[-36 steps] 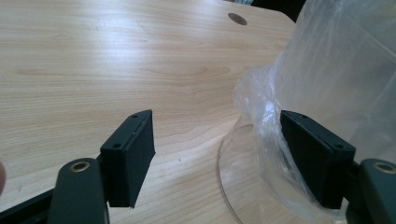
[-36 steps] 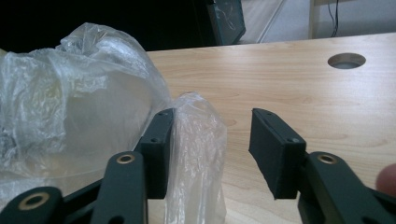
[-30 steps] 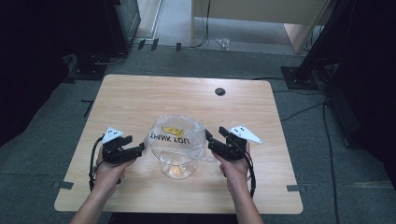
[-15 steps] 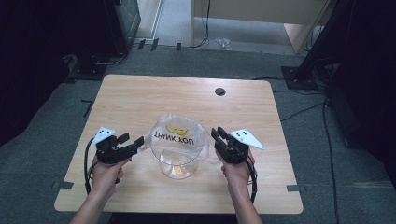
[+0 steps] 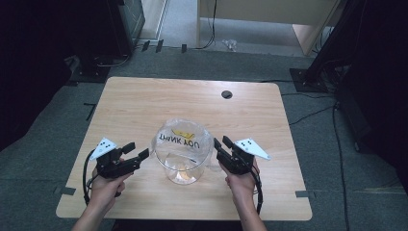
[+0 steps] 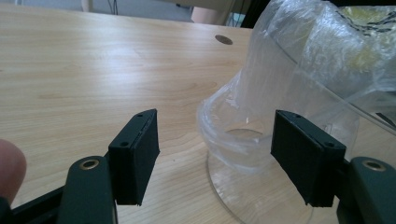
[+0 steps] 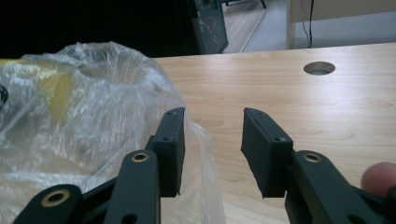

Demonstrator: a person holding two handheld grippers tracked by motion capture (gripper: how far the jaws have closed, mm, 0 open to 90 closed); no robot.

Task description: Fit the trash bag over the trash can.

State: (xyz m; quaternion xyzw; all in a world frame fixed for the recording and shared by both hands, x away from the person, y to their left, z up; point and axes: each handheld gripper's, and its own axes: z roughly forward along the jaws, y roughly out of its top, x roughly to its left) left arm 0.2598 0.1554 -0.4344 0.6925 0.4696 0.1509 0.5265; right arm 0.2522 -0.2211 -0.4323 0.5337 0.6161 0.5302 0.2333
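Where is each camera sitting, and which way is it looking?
High view: sits above the person's side, looks forward and down on the table; both forearms, the left gripper and the right gripper show.
Left gripper view: rides on the left gripper, looks along its open jaws at the plastic bag over the glass bowl.
Right gripper view: rides on the right gripper, looks across the table past the bag; a fingertip shows.
All three share the bag and the round table hole.

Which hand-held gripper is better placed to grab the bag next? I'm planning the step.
Probably right: the right hand-held gripper has one jaw against the bag. The left hand-held gripper stands open, short of it.
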